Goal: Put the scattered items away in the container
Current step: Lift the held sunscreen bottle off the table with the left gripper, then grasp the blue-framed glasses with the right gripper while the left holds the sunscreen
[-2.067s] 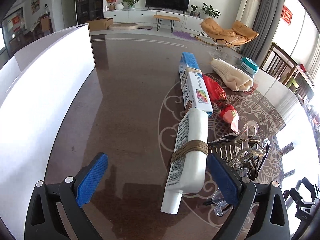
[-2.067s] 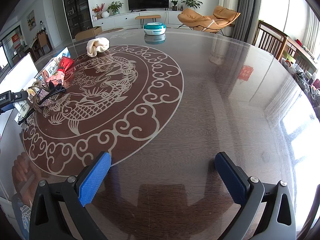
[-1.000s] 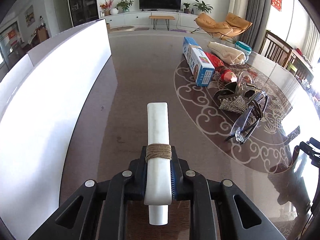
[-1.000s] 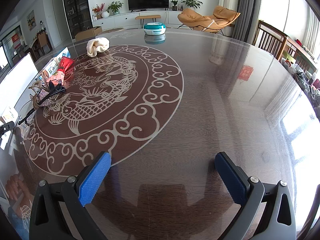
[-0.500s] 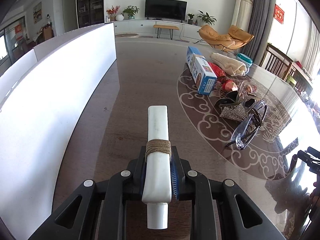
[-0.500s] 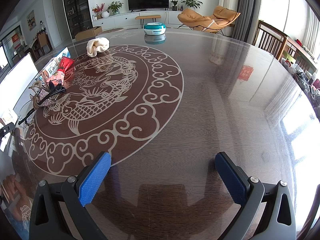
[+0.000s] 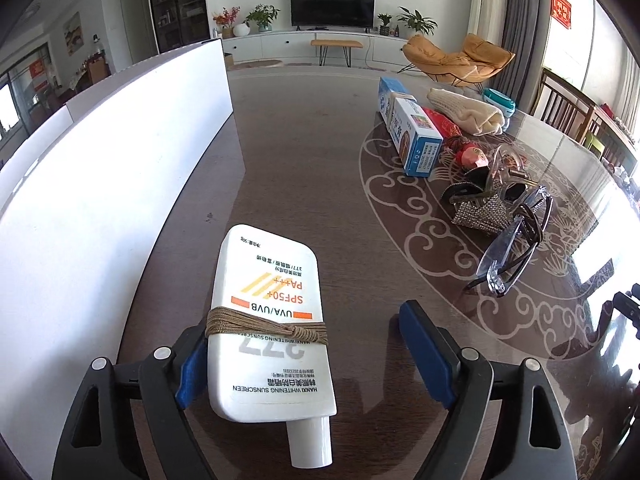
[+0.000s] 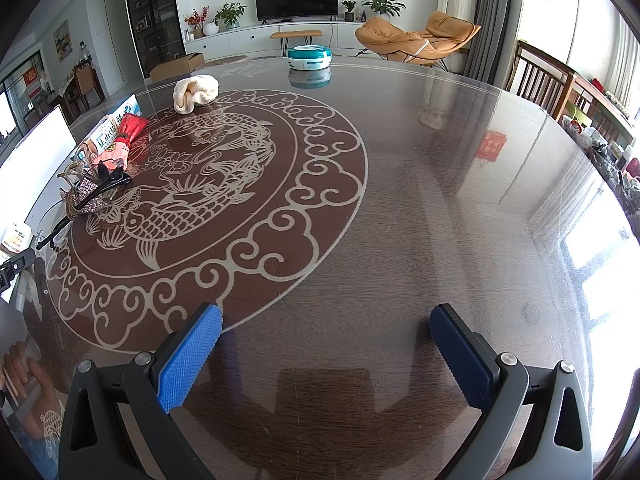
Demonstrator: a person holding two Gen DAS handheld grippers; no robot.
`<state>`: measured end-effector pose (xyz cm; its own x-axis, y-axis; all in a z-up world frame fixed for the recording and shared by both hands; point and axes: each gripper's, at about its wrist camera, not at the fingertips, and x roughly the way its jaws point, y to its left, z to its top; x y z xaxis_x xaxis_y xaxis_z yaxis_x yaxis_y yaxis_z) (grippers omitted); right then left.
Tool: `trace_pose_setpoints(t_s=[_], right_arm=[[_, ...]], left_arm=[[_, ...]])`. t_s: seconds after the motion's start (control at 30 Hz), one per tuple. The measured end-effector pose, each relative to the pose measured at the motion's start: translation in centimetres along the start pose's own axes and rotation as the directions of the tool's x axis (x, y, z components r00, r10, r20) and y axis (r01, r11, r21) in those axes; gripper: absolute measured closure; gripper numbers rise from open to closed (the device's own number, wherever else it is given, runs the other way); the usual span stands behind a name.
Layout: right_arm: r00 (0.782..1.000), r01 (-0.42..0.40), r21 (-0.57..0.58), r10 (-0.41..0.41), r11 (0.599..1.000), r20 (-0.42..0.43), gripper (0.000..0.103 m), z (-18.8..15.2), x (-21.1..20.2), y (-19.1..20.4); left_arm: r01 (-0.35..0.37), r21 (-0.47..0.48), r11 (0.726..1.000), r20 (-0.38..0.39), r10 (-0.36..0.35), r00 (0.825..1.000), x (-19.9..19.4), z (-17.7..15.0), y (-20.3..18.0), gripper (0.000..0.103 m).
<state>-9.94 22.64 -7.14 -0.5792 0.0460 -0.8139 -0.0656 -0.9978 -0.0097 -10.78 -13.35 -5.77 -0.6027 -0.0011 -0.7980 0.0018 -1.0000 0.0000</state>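
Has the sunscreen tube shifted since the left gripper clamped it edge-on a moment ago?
Yes. The sunscreen tube has rolled flat, label up, against the left pad as the left gripper jaws have just been opening; cap toward the camera, beside the white container.

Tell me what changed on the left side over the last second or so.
The left gripper had the sunscreen tube clamped edge-on; its jaws have just been opening. The tube now lies flat, label up, between them: it rests against one pad, and the other stands clear. It has not reached the white container. The right gripper stayed open over the bare table, and the glasses, boxes and cloth kept their places.
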Motion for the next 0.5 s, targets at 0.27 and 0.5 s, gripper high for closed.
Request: trace_pose_setpoints(t_s=[0.27,0.5], right_arm=[[0.995,-0.103,0.058,0.104,0.993,-0.009,0.000,0.9,-0.4,1.6],[0.938,-0.344,0.003,0.344,0.939,0.055,0.000,6.1,-1.2,14.6]], left_arm=[[-0.002,0.007,1.000,-0.013,0.002,1.000,0.2,-0.1,-0.2,0.007],[-0.005,0.001,1.000,-0.012,0.005,1.000,0.2,-0.2,-0.1,0.007]])
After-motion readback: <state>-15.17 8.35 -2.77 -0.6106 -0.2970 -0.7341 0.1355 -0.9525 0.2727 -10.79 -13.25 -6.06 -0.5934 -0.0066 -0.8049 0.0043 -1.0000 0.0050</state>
